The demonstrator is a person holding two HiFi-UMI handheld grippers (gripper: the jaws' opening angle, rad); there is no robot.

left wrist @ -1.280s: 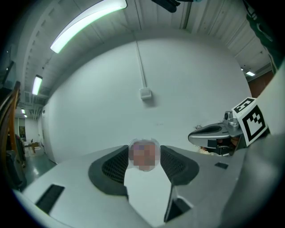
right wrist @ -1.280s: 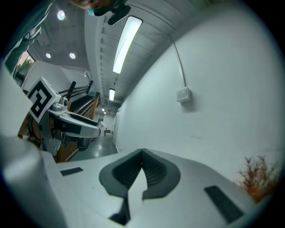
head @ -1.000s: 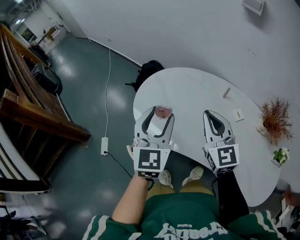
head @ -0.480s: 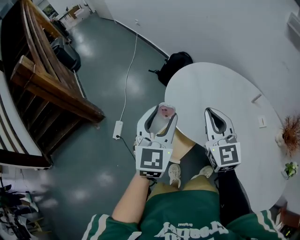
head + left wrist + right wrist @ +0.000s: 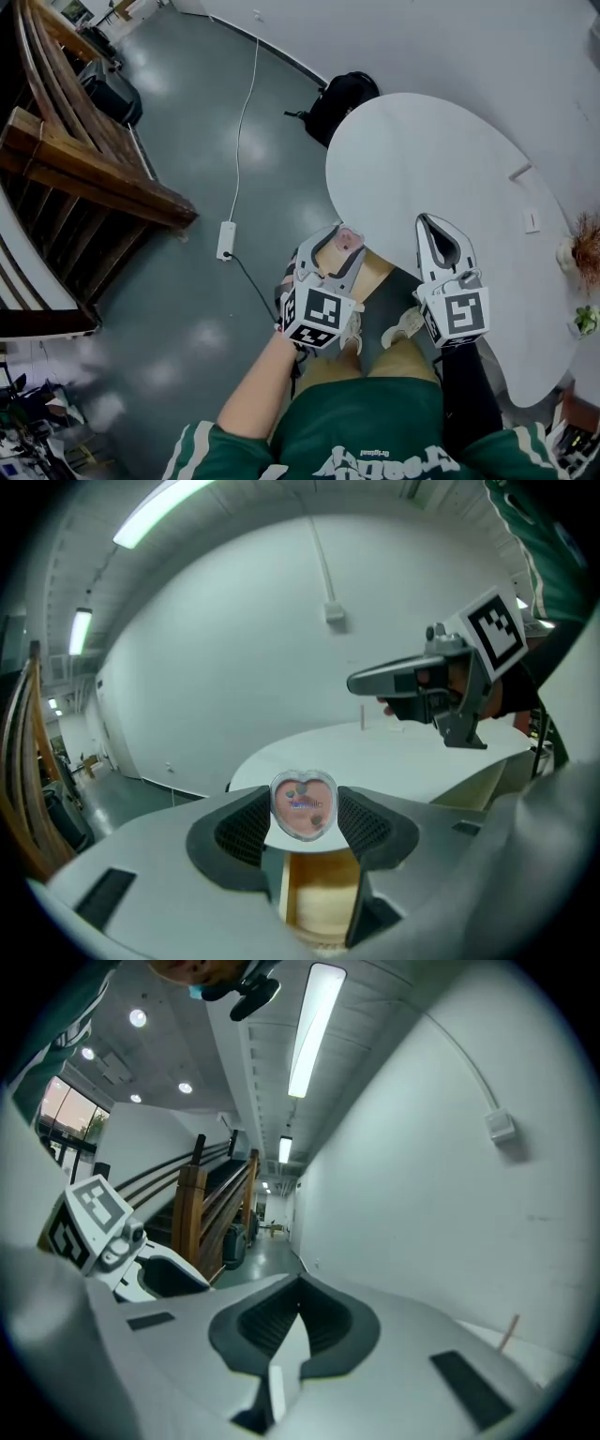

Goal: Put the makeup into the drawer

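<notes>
Plastic makeup compact (image 5: 303,805), likely light, slick, brittle; left tongs (image 5: 341,244) pinch its side edges; right tongs (image 5: 298,1324) pressed together, empty.

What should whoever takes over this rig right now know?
Left gripper: shut on the heart-shaped makeup compact, held by its sides between the pads.
Right gripper: shut, nothing in it, hovering at the white table edge.
Drawer: light wood, under the table edge, looks pulled open; it lies below and just beyond the left jaws.
Done: makeup picked up and brought to the drawer.
Left: lower it into the drawer and open the jaws. Probably push the drawer shut afterwards.
</notes>
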